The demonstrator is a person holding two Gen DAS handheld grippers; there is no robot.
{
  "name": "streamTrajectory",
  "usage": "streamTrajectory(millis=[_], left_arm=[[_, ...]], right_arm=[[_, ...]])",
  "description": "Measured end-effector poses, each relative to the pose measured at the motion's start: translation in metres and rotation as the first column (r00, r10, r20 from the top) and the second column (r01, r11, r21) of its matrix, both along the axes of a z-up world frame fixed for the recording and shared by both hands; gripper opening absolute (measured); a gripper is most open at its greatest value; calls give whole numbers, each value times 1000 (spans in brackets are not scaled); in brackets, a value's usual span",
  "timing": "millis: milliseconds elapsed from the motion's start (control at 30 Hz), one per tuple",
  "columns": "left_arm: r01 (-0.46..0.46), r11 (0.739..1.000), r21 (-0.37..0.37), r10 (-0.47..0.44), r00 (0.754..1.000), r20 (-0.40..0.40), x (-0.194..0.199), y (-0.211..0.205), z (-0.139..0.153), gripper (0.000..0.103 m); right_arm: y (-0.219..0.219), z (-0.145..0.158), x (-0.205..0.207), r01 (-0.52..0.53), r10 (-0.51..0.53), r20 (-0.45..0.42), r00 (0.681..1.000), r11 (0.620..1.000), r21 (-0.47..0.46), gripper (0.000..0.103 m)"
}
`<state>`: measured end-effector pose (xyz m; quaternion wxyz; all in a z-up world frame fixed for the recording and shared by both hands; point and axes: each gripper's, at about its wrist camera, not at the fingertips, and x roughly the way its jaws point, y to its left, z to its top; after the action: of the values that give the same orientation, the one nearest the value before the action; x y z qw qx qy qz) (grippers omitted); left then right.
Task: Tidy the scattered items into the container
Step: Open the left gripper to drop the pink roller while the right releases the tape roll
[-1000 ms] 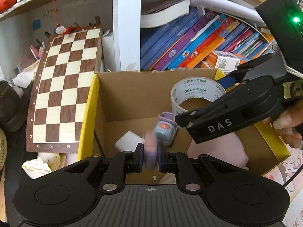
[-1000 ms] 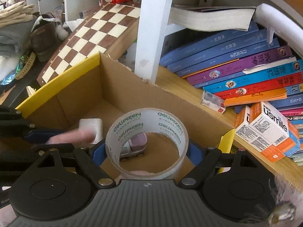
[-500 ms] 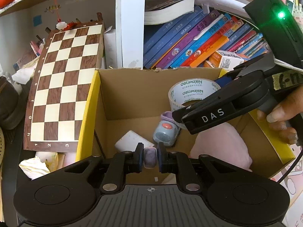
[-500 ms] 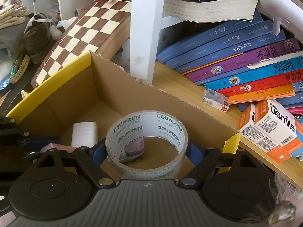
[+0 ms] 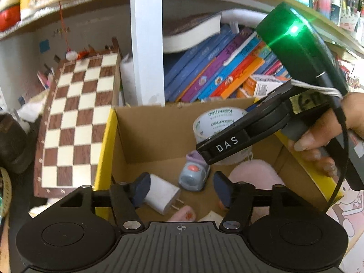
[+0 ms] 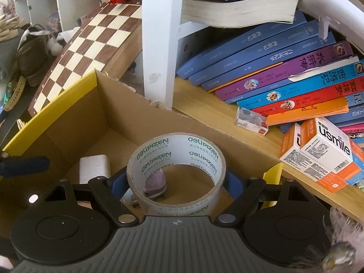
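Note:
A cardboard box (image 5: 157, 134) with yellow flaps holds a white charger (image 5: 162, 193), a small grey toy car (image 5: 193, 177), a pink plush (image 5: 257, 175) and a small pink item (image 5: 184, 213). My left gripper (image 5: 180, 190) is open and empty above the box's near side. My right gripper (image 6: 176, 184) is shut on a roll of clear tape (image 6: 176, 159) over the box (image 6: 75, 118); the tape also shows in the left wrist view (image 5: 216, 122). The charger (image 6: 94, 167) lies below to the left.
A chessboard (image 5: 79, 118) leans left of the box. A white shelf post (image 5: 147, 41) stands behind it. Slanted books (image 6: 273, 68) and orange-white cartons (image 6: 318, 150) sit on the wooden shelf at right. A brown shoe (image 6: 34, 61) lies far left.
My left gripper has opened and let go of the small pink item, which now lies on the box floor. The right gripper still holds the tape, slightly lower.

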<state>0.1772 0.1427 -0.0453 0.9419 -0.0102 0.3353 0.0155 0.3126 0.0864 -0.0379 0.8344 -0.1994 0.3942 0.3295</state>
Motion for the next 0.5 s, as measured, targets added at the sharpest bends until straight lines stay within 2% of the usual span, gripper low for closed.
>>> streamTrajectory(millis=[500], left_arm=[[19,999,31,-21,998,63,-25,-4,21,72]], right_arm=[[-16,26,-19,23,-24,20,1000,998,54,86]])
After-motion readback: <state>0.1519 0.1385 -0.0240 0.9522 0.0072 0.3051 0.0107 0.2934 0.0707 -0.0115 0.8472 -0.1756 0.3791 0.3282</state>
